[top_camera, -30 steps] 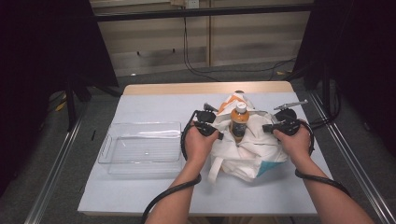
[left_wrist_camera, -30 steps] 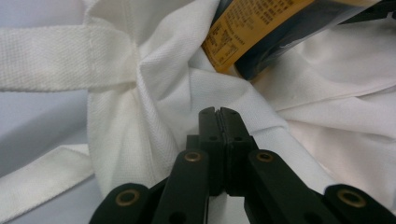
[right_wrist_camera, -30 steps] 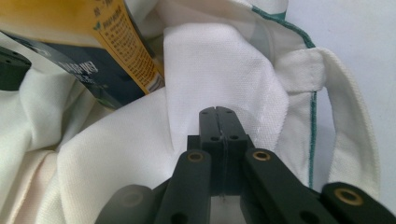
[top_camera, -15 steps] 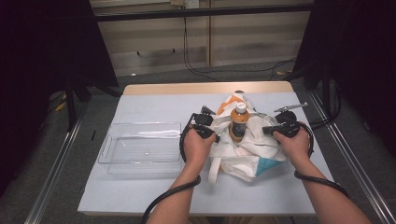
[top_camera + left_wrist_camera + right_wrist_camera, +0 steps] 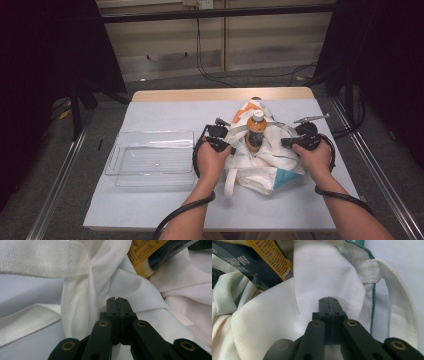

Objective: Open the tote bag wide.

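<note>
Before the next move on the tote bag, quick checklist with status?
1. Left gripper shut: ok, fingers together against the white tote bag.
2. Right gripper shut: ok, fingers together at the bag.
3. Cloth pinched by either gripper: cannot tell.
4. Orange bottle upright in the bag's mouth: ok.
5. Clear tray beside the bag, nothing in it: ok.
6. Bag fully on the table: ok.

Pale blue table (image 5: 150, 210), white cloth bag (image 5: 260, 167) lying crumpled between both grippers, clear plastic tray (image 5: 150, 160) just outside the left gripper (image 5: 223, 144)
</note>
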The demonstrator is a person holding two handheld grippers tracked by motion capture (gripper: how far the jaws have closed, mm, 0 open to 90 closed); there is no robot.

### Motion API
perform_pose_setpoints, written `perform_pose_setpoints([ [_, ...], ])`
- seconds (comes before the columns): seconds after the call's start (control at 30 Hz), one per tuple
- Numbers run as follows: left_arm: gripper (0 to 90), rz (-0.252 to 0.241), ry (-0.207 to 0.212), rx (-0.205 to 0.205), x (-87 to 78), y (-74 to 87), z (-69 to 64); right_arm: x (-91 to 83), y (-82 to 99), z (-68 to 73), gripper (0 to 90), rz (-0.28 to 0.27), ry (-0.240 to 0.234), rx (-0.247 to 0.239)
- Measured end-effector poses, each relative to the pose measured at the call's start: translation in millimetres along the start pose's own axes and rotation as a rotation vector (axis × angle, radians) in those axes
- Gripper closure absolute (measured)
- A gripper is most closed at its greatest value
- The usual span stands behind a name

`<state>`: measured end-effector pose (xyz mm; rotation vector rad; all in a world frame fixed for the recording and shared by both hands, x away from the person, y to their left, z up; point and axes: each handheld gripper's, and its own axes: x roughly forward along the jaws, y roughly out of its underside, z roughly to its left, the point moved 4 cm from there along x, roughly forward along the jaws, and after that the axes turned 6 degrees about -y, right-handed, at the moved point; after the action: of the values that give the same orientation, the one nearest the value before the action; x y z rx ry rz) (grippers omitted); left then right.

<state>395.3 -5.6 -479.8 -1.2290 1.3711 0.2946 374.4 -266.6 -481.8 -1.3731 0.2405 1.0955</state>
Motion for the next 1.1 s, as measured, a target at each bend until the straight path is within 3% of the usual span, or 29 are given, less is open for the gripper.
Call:
perform_pose_setpoints([
  [0.2,88.8,-0.014,-0.011,0.014,-0.4,0.1,-2.3,-3.7,2.6,0.5,90.0,-0.015,-0.012,0.003],
  [0.37,87.1,-0.046,0.002,0.015,-8.2,-2.5,-4.7,-10.7,0.7,6.4,90.0,-0.018,-0.015,-0.015],
  [0.4,86.3,-0.058,0.003,-0.003,-8.9,-3.5,-6.1,-12.7,0.4,8.0,90.0,-0.025,-0.017,-0.017],
  [0.47,83.4,-0.047,0.011,0.018,-12.4,-5.3,-6.3,-16.4,-0.2,10.9,90.0,-0.028,-0.026,-0.017],
  [0.53,82.1,-0.063,0.014,0.007,-15.0,-7.4,-6.9,-20.3,-0.5,12.5,90.0,-0.030,-0.025,-0.025],
  [0.73,71.4,-0.097,0.039,0.013,-24.8,-12.9,-11.7,-33.5,-2.2,16.2,88.1,-0.035,-0.022,-0.036],
  [0.9,66.0,-0.112,0.029,0.027,-28.5,-15.1,-14.3,-39.0,-1.7,19.8,84.8,-0.051,-0.040,-0.023],
  [0.93,61.8,-0.120,0.038,0.039,-29.5,-15.4,-16.6,-41.3,-1.6,22.6,78.6,-0.051,-0.039,-0.018],
  [1.1,48.1,-0.143,0.036,0.055,-32.6,-16.7,-18.8,-45.2,-1.7,26.8,69.2,-0.060,-0.033,-0.017],
])
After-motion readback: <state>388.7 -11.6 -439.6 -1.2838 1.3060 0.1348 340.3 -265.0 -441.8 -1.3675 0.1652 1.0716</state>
